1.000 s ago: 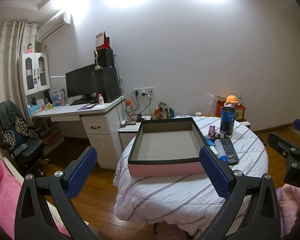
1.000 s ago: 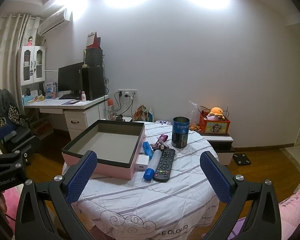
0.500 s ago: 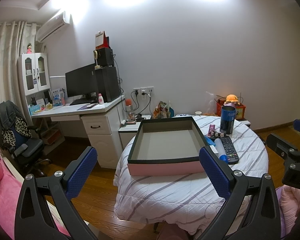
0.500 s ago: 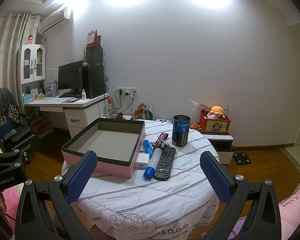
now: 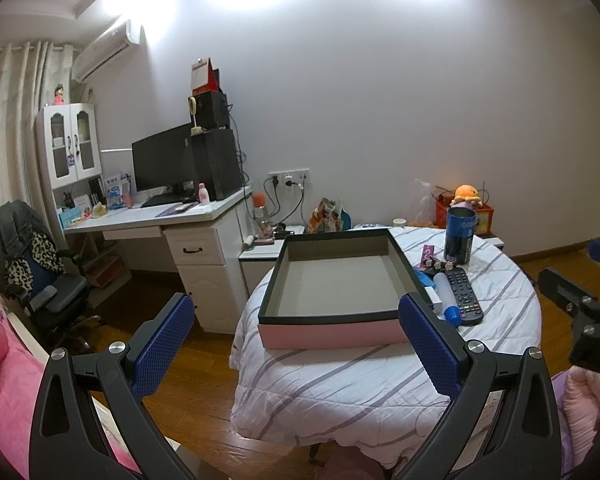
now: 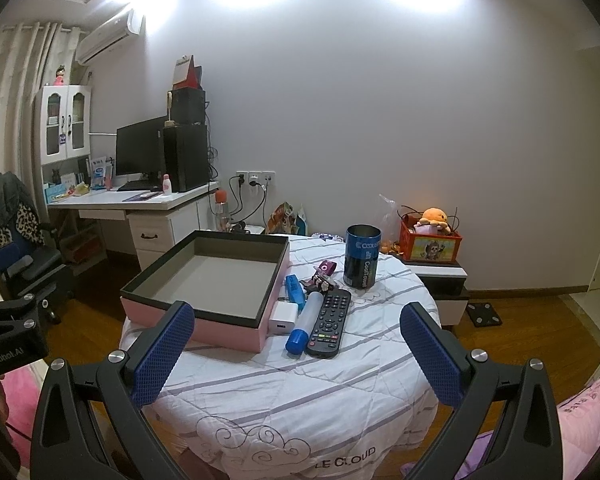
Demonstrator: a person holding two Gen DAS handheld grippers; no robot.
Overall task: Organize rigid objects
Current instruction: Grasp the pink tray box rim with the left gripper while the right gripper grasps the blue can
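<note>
Both grippers (image 5: pixel 296 340) (image 6: pixel 296 344) spread wide; shallow pink, black-rimmed box (image 6: pixel 204 280) sits empty.

Ahead of both grippers the table wears a soft quilted cloth (image 6: pixel 300 392), white with grey stripes, a bit wrinkled. The box (image 6: pixel 216 280) looks like matt cardboard, pink outside and grey inside. The remote (image 6: pixel 329 323) is matt black plastic, the tube (image 6: pixel 305 324) is smooth plastic, and the can (image 6: pixel 362 256) is shiny metal. The finger pads (image 6: pixel 162 356) are rough, dimpled blue rubber, and the floor (image 5: pixel 204 364) is glossy wood.
</note>
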